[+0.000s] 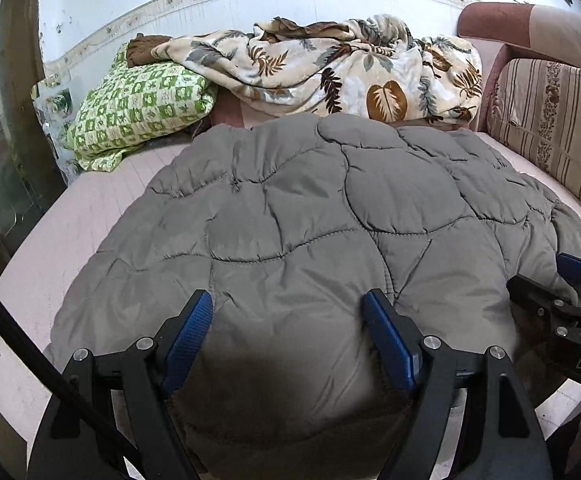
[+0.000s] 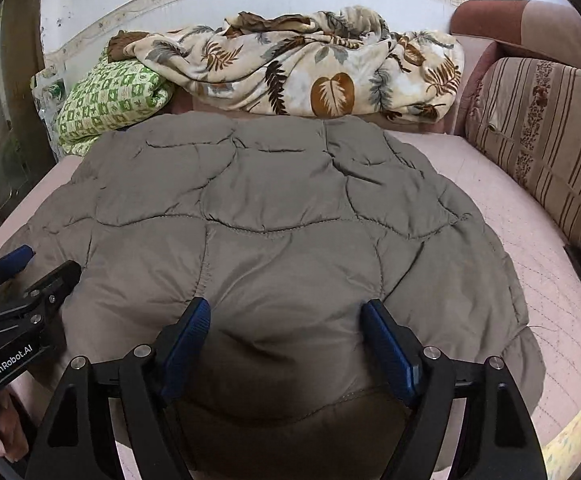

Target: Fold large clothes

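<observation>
A grey quilted garment (image 1: 310,208) lies spread over the pink bed (image 1: 50,248); it also shows in the right wrist view (image 2: 274,208). My left gripper (image 1: 286,312) is open, its blue pads (image 1: 188,340) set wide over the garment's near edge, with padded cloth bulging between them. My right gripper (image 2: 286,312) is open the same way over the near edge, further right. Each gripper shows at the edge of the other's view: the right gripper (image 1: 562,292) and the left gripper (image 2: 30,276).
A leaf-print blanket (image 1: 350,68) and a green checked pillow (image 1: 138,108) are piled at the far side against the white wall. A striped sofa cushion (image 2: 546,140) borders the right. A dark door frame (image 1: 6,140) stands at the left.
</observation>
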Demonstrator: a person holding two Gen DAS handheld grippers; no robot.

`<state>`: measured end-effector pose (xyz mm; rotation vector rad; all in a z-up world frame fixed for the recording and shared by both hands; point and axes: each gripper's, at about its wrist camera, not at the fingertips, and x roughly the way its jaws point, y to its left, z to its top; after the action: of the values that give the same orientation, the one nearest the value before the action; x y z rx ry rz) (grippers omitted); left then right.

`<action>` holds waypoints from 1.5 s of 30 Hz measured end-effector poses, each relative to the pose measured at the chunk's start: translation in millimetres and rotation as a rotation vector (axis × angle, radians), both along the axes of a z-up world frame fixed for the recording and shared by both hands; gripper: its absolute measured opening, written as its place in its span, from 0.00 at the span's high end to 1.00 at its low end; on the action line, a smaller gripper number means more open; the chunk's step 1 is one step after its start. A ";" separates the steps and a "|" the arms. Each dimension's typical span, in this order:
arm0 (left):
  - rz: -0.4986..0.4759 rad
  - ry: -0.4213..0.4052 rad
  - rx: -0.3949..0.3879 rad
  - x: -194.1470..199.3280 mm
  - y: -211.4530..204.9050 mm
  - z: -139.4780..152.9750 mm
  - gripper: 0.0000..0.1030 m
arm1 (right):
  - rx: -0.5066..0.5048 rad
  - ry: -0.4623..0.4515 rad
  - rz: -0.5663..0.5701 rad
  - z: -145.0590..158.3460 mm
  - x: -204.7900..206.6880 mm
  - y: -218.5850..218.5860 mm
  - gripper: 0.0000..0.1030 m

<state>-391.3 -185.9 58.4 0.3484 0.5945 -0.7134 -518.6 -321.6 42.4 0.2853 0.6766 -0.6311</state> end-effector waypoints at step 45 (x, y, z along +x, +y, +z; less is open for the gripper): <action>0.038 -0.001 -0.078 -3.9 48.0 -4.6 0.16 | -0.126 -0.060 0.014 17.4 10.1 51.1 0.10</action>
<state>-395.2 -138.0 53.9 0.2647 0.5696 -0.6982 -508.5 -270.5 59.8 0.1816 0.5782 -0.6466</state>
